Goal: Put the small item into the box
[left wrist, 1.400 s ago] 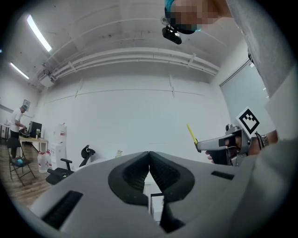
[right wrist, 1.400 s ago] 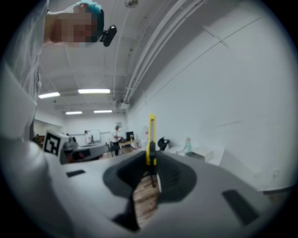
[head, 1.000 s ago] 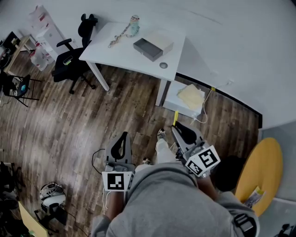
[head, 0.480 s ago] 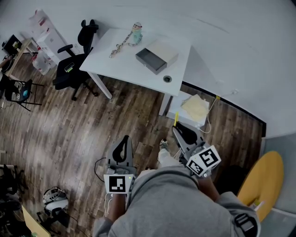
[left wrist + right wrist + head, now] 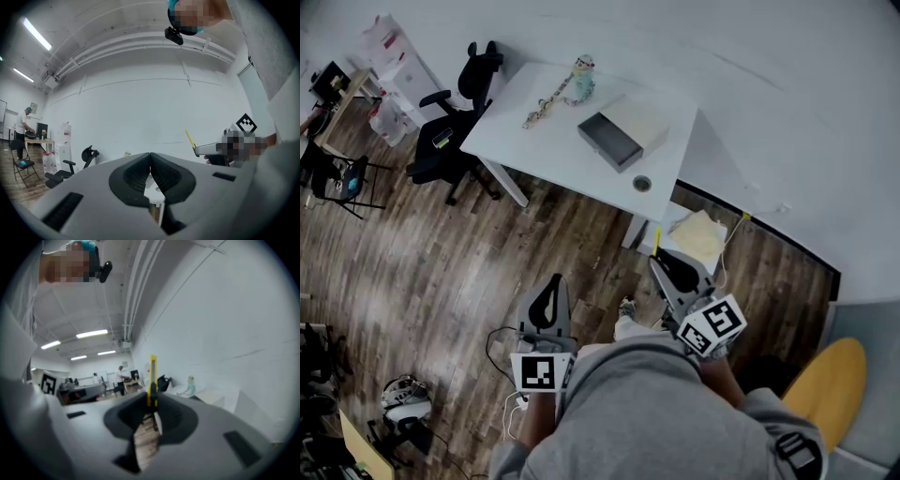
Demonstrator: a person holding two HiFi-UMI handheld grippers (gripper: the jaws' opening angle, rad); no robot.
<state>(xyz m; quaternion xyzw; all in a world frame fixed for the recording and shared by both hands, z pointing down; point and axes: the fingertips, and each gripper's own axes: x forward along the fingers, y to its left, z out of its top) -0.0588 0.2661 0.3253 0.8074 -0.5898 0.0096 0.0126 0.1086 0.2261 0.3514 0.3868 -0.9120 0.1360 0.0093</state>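
Note:
An open box [image 5: 623, 135] with a dark grey tray and a pale lid lies on the white table [image 5: 542, 142], far ahead of both grippers. My right gripper [image 5: 662, 257] is held at waist height over the wooden floor, shut on a slim yellow item [image 5: 657, 238]. That yellow item [image 5: 152, 377] sticks up past the right gripper [image 5: 151, 401] in the right gripper view, where the box [image 5: 212, 394] shows small in the distance. Beside it, my left gripper [image 5: 549, 278] is shut with nothing in it. Its pads [image 5: 161, 172] meet in the left gripper view.
A figurine [image 5: 583, 75] and a beaded chain [image 5: 544, 100] lie on the table's far side, a round hole [image 5: 642, 184] near its front corner. A black office chair [image 5: 450, 111] stands left. A low white unit with yellowish cloth [image 5: 696, 234] sits under the table's right end. Yellow round table [image 5: 823, 392] at right.
The table and box have slid lower in the head view, closer to the grippers. Both grippers keep the same pose, the right still holding the yellow item.

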